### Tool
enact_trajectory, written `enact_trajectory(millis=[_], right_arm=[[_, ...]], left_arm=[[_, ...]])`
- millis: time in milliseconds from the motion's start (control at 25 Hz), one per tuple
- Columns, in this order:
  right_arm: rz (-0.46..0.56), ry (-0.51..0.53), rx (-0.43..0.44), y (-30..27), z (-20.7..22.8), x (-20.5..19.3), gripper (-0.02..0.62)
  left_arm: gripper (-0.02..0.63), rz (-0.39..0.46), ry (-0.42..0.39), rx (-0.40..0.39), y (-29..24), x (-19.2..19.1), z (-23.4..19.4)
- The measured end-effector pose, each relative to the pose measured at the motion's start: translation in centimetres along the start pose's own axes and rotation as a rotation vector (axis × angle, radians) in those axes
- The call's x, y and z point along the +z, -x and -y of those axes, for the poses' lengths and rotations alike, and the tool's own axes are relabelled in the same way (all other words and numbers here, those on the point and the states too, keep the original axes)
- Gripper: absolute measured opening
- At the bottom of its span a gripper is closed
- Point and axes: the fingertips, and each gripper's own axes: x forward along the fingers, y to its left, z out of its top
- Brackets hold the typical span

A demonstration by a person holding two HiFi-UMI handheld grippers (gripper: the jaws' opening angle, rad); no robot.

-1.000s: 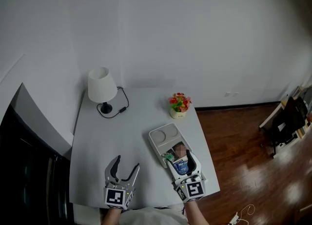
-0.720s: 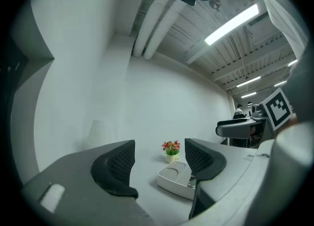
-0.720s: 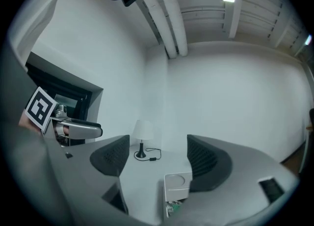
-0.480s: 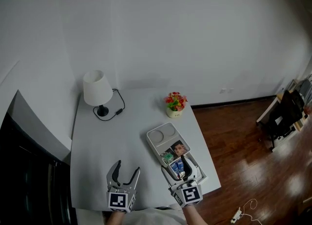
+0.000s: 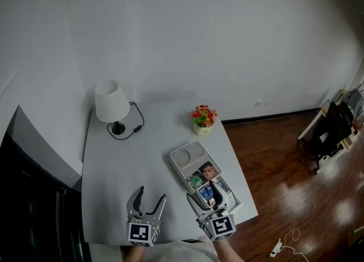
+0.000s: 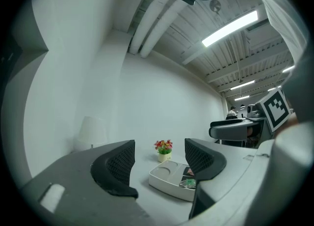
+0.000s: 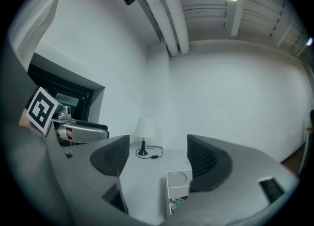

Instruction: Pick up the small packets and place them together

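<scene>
while both tools hover over the near side of the grey table, the right gripper stands wide open and empty above the white tray. the small packets lie in the tray's near end, a blue packet beneath those jaws. the left gripper gapes too, holding nothing, left of the tray.

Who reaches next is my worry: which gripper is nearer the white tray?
Right. The right gripper is over the near end of the tray; the left gripper is apart, off to its left.
</scene>
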Motion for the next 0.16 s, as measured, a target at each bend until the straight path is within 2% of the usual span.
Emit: enact_trajectory(millis=[160], right_arm=[[-0.003, 0.002, 0.0, -0.07, 0.15, 0.0, 0.38]], left_arm=[[0.307, -0.018, 0.013, -0.009, -0.18, -0.6, 0.26]])
